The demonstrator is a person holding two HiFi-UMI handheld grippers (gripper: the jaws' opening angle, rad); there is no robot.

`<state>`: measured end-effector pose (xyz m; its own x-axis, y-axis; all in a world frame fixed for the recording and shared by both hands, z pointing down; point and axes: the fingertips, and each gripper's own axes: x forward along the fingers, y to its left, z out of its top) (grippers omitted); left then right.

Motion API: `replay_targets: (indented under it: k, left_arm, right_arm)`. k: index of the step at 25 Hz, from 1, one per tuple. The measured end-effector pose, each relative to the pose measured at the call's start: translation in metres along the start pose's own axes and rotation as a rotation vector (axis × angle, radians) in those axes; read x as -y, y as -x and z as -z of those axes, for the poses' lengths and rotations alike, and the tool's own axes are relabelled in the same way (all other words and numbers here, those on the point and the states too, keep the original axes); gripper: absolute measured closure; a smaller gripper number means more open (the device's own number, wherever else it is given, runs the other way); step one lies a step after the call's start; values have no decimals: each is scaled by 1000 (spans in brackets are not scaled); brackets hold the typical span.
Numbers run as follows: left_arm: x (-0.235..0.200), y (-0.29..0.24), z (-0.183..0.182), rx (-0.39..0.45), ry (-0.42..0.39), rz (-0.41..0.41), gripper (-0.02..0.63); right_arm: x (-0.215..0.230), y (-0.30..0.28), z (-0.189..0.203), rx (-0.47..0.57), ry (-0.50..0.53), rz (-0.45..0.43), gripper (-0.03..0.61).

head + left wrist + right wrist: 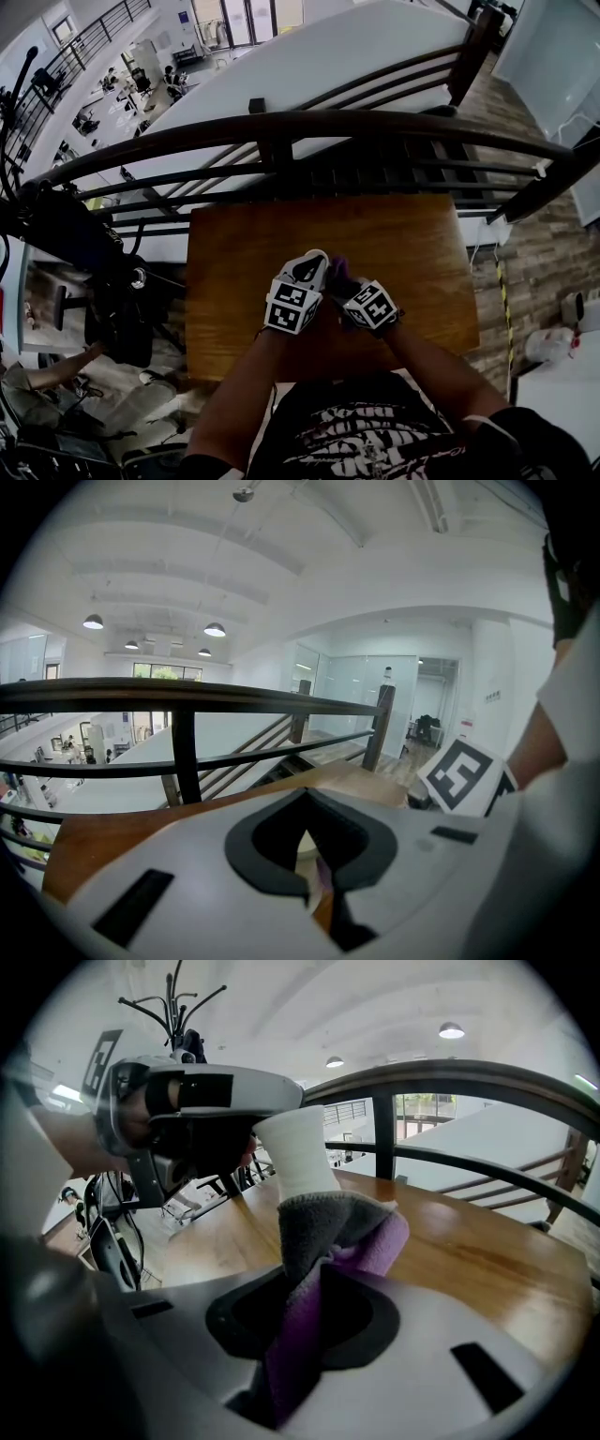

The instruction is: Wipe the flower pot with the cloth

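A small white flower pot is held just above the wooden table. My left gripper grips it at the rim from the left. A grey and purple cloth is clamped in my right gripper, and its bunched end presses against the pot's near side. From the head view the two grippers meet at the table's middle: left gripper, right gripper, with the purple cloth between them and the pot hidden. In the left gripper view only a cream sliver of the pot shows between the jaws.
A dark metal railing runs along the table's far edge, with a stairwell and a lower floor beyond. A coat stand rises behind the left gripper. A person's arms and patterned shirt fill the near side.
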<state>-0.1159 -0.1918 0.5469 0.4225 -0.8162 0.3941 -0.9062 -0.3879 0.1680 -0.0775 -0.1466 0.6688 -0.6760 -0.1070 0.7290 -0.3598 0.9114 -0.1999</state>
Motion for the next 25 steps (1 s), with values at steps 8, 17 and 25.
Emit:
replay_targets:
  k: [8, 17, 25]
  left_arm:
    - [-1, 0, 1, -12, -9, 3, 616]
    - [0, -2, 2, -12, -13, 2, 616]
    - [0, -1, 3, -10, -18, 9, 615]
  right_arm:
    - [-10, -3, 1, -3, -4, -19, 508]
    - [-24, -3, -1, -16, 15, -47, 508]
    - [-36, -10, 0, -38, 42, -71, 508]
